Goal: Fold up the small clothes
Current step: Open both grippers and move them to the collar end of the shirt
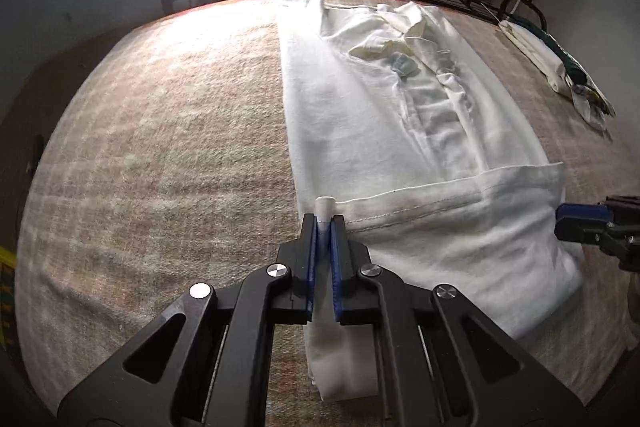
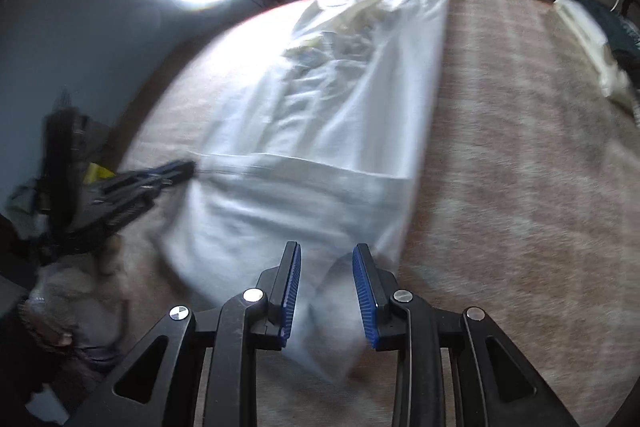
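A: How far along is the fold, would you say?

B: Partway, I'd judge. The white shirt (image 1: 360,115) lies lengthwise on the bench (image 1: 160,131), running from the top centre of the left wrist view down to the bottom centre. Both long sides look already turned in, so it forms a narrow strip with the collar at the far end. The hem end nearest the camera appears lifted and doubled over, its stitched edge crossing the lower middle of the frame.

A: So what is left?

B: Carrying that hem end up towards the collar and laying it flat, probably with one more fold after that. A second folded bundle (image 1: 560,67) sits at the upper right edge of the bench.

A: And the left tongs (image 1: 323,223)?

B: Pressed together on the shirt's left corner, low in the centre of the frame. A tuft of white cloth pokes out above the blue pads (image 1: 310,255).

A: The right tongs (image 2: 326,255)?

B: Spread partway, bottom centre of the right wrist view. The shirt's right corner hangs between the pads, but the view is blurred and I see no pinch, so I read it as not gripping yet.
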`<state>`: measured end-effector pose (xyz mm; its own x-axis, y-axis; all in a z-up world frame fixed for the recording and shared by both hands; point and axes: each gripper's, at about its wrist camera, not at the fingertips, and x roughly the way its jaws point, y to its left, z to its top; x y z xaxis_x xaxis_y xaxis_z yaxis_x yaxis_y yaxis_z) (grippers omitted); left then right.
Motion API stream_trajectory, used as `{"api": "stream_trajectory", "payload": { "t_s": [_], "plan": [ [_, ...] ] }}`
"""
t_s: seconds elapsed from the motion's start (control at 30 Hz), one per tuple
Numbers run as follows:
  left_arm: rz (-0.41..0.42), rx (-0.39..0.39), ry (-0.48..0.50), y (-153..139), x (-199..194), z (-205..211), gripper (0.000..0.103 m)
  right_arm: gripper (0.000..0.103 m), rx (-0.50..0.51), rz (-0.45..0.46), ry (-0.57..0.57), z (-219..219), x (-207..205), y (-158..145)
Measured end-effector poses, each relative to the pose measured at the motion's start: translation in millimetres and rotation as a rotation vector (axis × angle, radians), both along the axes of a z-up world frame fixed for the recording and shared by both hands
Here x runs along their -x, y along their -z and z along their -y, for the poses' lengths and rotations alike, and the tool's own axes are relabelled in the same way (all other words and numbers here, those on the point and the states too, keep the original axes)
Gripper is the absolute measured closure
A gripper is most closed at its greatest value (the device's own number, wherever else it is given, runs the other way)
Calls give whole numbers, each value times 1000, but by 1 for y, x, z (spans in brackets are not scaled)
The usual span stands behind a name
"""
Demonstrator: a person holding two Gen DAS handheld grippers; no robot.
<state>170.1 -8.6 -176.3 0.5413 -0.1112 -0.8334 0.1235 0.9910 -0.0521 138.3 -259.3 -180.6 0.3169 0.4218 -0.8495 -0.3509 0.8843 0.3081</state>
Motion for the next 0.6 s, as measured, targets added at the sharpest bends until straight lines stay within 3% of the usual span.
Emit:
{"api": "stream_trajectory", "payload": {
  "t_s": [0.1, 0.17, 0.23, 0.3, 0.43, 0.6],
  "plan": [
    [4, 6, -22, -8, 1, -3, 92, 75, 11, 9, 16, 3, -1, -3],
    [26, 9, -27, -15, 2, -5, 82, 74, 16, 48, 12, 2, 1, -10],
    [37, 30, -36, -24, 2, -9, 81, 72, -21, 78, -14, -1, 3, -16],
    [45, 66, -51, -35, -2, -15, 80, 71, 4, 85, -19, -5, 1, -15],
    [70, 117, -81, -56, -22, -27, 63, 71, 33, 50, 9, -3, -13, -6],
    [81, 96, -68, -70, -71, -35, 62, 71, -11, 68, 61, 13, -40, -21]
  ]
}}
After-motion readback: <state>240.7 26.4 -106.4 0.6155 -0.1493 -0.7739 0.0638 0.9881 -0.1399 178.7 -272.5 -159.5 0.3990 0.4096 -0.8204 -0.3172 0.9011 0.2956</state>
